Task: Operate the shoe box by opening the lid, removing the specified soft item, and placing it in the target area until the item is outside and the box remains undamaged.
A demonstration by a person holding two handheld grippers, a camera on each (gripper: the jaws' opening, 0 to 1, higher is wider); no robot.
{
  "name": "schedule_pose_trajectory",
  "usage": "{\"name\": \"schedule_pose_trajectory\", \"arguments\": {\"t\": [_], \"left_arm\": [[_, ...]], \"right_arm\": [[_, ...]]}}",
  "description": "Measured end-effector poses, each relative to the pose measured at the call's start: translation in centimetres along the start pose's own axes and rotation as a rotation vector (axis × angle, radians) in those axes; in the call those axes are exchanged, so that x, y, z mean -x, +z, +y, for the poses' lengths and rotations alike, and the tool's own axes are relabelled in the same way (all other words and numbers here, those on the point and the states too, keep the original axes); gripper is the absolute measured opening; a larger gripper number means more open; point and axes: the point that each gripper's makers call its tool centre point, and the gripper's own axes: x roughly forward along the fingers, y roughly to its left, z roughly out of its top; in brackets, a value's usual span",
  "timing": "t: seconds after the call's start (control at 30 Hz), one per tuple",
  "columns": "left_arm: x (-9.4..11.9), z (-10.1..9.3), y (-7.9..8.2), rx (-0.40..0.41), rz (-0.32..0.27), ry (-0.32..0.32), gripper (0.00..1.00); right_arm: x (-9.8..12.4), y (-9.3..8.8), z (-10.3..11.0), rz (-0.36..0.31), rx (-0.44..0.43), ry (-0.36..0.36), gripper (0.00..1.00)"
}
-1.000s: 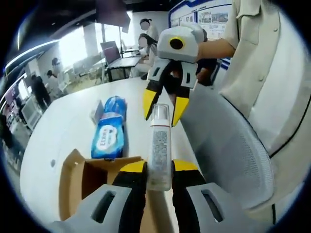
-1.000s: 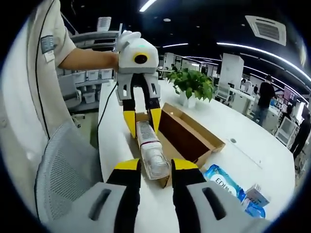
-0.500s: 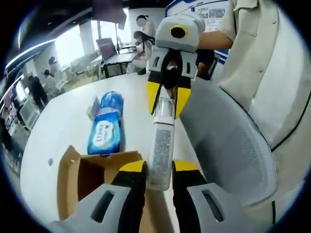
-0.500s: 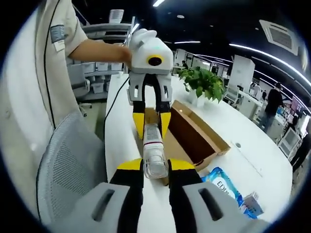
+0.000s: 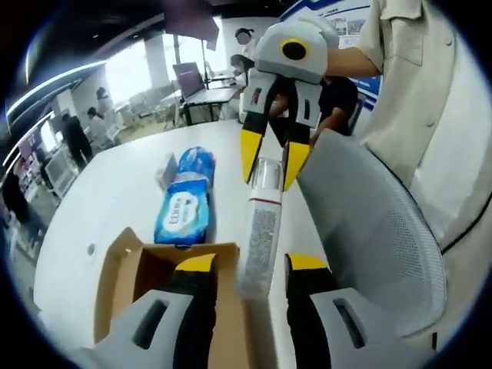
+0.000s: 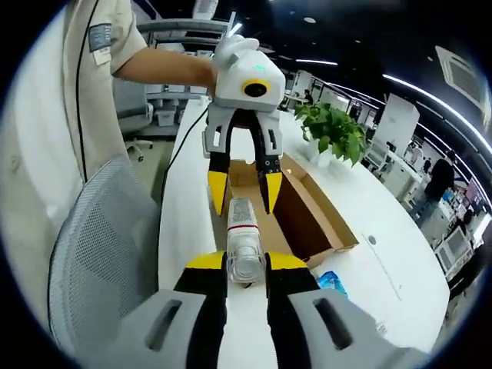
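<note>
One tube (image 5: 260,231), white with a clear cap and a thin red band under it, hangs in the air between the two grippers, over the near edge of the white table (image 5: 100,192) and above the open cardboard shoe box (image 6: 304,207).

The right gripper (image 6: 246,270) has its yellow-tipped jaws drawn in tight on the capped end, and it carries the tube. In the left gripper view the left gripper (image 5: 250,265) stands with its jaws spread a little wider than the tube's printed end, with gaps on both sides, so it appears to have let go.

The tube looks light and smooth-skinned. Its body is likely soft enough to dent, so a firm pinch there could squeeze it or let it slide. The cap and the shoulder just behind it are the stiffer part and the safer place to hold, which is where the right jaws sit.

Count: one tube, one shoe box with its lid folded back, one blue wipes pack (image 5: 183,207) lying on the table beyond the box, one potted plant (image 6: 336,135) at the far side, and one grey mesh chair (image 6: 100,246) by the person.
</note>
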Motion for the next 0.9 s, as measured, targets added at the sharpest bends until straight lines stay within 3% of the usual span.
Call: {"name": "schedule_pose_trajectory", "arguments": {"t": [0.23, 0.57, 0.9], "left_arm": [[1.0, 1.3, -2.0, 0.071, 0.012, 0.079, 0.52], [4.0, 3.2, -3.9, 0.218, -0.05, 0.226, 0.6], [6.9, 3.6, -6.1, 0.341, -0.061, 0.35, 0.78]], "right_arm": [[0.5, -0.6, -2.1, 0.057, 0.032, 0.009, 0.16], [1.5, -1.7, -6.6, 0.158, 0.073, 0.006, 0.16], [2.6, -2.9, -11.6, 0.261, 0.107, 0.003, 0.16]]}}
